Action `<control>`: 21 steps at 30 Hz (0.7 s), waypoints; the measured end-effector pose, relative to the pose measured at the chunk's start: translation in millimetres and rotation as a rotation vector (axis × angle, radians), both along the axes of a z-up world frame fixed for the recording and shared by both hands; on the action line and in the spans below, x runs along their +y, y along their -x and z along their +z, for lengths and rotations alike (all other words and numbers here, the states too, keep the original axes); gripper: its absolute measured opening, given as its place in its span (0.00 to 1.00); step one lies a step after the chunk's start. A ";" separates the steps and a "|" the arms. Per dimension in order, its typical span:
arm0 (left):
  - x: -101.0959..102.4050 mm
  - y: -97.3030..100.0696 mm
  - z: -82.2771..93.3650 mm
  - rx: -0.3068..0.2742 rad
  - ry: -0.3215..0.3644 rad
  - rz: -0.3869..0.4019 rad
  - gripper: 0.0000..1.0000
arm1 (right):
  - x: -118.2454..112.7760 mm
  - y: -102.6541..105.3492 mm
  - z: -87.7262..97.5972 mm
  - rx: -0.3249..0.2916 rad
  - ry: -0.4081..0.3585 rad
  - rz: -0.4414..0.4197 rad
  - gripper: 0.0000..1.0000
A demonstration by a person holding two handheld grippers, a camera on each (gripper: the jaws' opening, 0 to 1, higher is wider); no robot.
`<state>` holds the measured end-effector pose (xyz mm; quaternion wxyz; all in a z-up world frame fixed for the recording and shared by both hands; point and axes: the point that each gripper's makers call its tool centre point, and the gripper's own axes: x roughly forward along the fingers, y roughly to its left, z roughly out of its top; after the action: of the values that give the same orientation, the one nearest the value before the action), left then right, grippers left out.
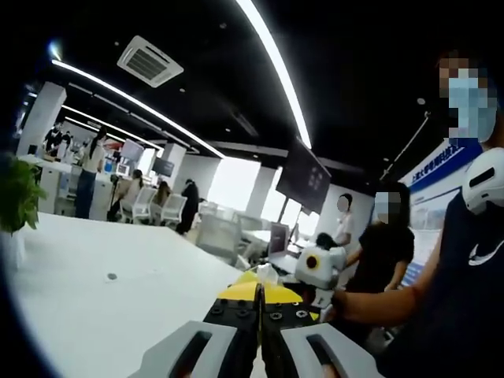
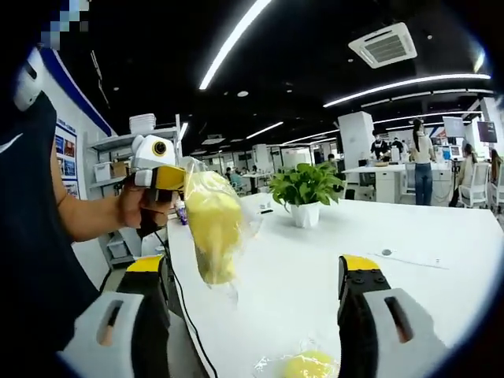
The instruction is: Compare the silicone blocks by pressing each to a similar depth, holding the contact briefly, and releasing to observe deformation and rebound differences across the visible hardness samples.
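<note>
While the pressing itself is not yet begun, the step in hand reads as presentation of a sample. Left gripper (image 1: 258,315): jaws closed together, tips meeting on a thin clear wrapper; seen from the right gripper view (image 2: 169,179) it holds a bagged yellow silicone block (image 2: 213,224) hanging free in the air, above and ahead of the right claw's left jaw. Right gripper (image 2: 256,295): jaws wide apart, nothing between them. Second yellow block (image 2: 305,365): in clear wrap, lying on the white table (image 2: 331,244) low between the right claw's jaws. Potted plant (image 2: 305,191): standing on the table well beyond the claw. Next move, as judged: the right claw must close around the hanging block squarely, to a modest depth, pause, then open; the swinging bag may slip sideways.
</note>
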<state>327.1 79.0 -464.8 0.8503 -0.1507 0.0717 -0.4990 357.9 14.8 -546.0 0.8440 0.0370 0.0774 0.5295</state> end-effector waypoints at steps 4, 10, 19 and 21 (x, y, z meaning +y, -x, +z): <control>-0.1 1.2 -2.4 0.009 -0.010 -0.006 0.00 | -13.2 -5.1 -1.6 0.007 -0.016 -0.052 0.96; 1.1 -0.5 -7.3 0.023 -0.019 -0.001 0.00 | -27.5 -6.9 -4.6 0.001 -0.002 -0.091 0.96; 4.0 -3.0 -8.5 0.033 -0.022 0.012 0.00 | -43.2 -7.9 -24.3 0.019 0.032 -0.138 0.96; 5.2 -3.1 -10.0 0.037 -0.023 0.015 0.00 | -44.7 -6.8 -25.0 0.024 0.028 -0.142 0.96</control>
<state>330.2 84.2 -474.8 0.8543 -0.1508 0.0922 -0.4888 364.7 -29.9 -570.9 0.8789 0.0372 0.0922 0.4665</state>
